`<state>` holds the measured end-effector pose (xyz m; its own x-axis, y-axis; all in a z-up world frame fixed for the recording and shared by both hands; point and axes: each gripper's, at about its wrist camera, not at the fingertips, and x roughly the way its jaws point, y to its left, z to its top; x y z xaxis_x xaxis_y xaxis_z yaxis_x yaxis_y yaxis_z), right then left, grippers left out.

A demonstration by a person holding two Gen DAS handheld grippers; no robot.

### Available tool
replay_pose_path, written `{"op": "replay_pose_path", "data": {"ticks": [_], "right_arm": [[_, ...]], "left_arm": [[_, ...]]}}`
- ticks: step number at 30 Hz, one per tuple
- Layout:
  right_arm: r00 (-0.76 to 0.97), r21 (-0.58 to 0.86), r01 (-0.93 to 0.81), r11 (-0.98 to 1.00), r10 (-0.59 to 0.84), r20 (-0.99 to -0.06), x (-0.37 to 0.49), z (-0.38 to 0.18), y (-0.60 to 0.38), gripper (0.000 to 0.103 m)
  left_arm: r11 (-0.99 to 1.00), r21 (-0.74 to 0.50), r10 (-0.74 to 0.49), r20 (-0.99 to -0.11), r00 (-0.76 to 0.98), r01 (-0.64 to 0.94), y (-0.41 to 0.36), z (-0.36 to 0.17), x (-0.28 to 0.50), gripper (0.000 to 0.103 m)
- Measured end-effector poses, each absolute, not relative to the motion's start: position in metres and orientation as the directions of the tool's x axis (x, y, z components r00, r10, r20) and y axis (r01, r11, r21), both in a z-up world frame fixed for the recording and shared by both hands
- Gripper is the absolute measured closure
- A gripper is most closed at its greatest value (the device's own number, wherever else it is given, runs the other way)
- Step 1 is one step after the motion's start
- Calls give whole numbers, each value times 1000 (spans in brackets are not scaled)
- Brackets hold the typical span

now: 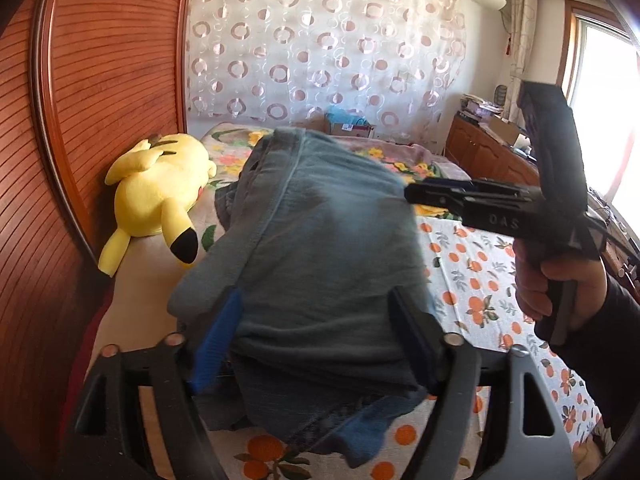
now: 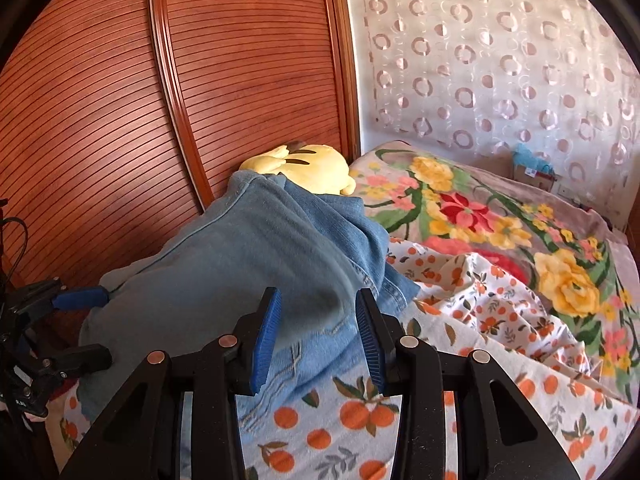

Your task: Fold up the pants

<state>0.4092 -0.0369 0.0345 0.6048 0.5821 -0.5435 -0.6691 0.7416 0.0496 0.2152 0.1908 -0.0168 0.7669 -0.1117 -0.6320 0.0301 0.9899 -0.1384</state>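
Pants (image 1: 320,240) lifted over bed (image 1: 480,280), bunched between both grippers to carry the fold across. Left gripper (image 1: 316,344) wide, cloth between pads without pressure. Right gripper (image 2: 318,344) narrow; grip on denim edge cannot be confirmed.

Jeans (image 1: 320,248) between open left tongs (image 1: 316,344)
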Motion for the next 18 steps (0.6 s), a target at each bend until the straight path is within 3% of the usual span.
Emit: {"op": "replay_pose_path", "data": {"ticks": [18], "right_arm": [[721, 46, -503, 863, 448, -528, 299, 31, -127, 59]], "left_arm": [[986, -89, -164, -616, 770, 138, 115, -10, 204, 20]]}}
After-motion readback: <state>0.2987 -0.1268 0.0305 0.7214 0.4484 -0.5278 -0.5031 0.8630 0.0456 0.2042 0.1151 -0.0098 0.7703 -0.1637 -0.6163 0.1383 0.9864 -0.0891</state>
